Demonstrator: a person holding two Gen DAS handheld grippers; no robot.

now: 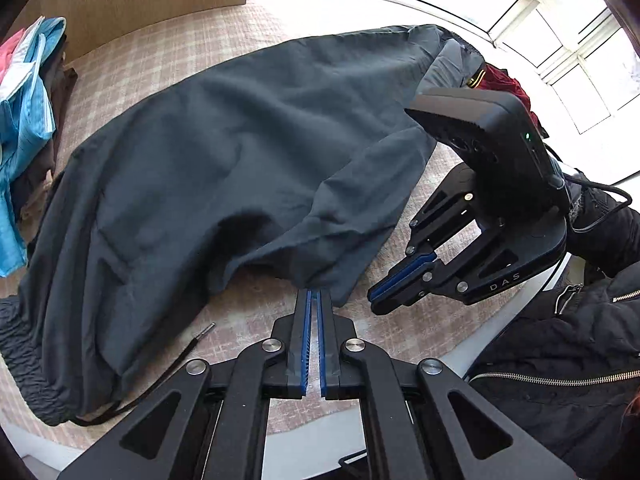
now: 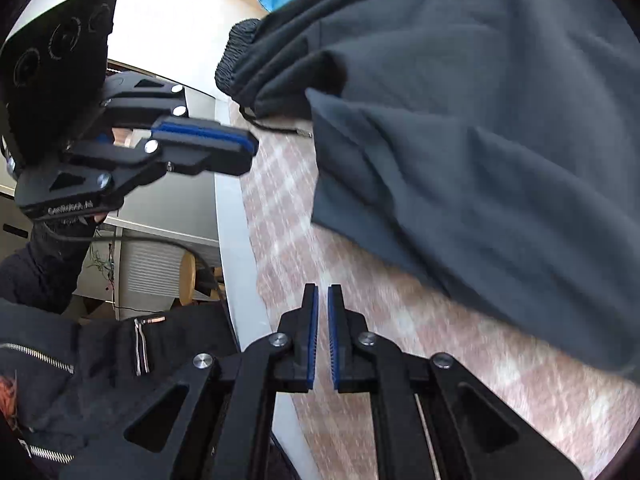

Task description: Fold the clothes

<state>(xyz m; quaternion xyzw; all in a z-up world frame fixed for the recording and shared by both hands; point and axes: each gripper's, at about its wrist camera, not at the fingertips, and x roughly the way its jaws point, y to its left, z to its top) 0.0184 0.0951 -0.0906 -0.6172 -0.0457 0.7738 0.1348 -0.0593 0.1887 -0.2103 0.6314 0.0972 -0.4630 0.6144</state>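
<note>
Dark grey drawstring trousers [image 1: 224,152] sprawl across the checked worktop [image 1: 256,316]. Left gripper [image 1: 314,294] fingers narrow, apparently empty at the hem; right gripper [image 2: 323,292] narrow, empty. Risk: pinching one layer only, dragging the fold askew.

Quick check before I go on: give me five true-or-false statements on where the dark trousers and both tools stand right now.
1. The dark trousers lie on a checked cloth. True.
2. The left tool is wide open. False: its jaws are nearly closed, at the trouser edge.
3. The right tool holds fabric. False: its narrow gap is empty, above the cloth.
4. A drawstring trails from the waistband. True.
5. The light blue garment lies on top of the trousers. False: it lies beside them.
</note>
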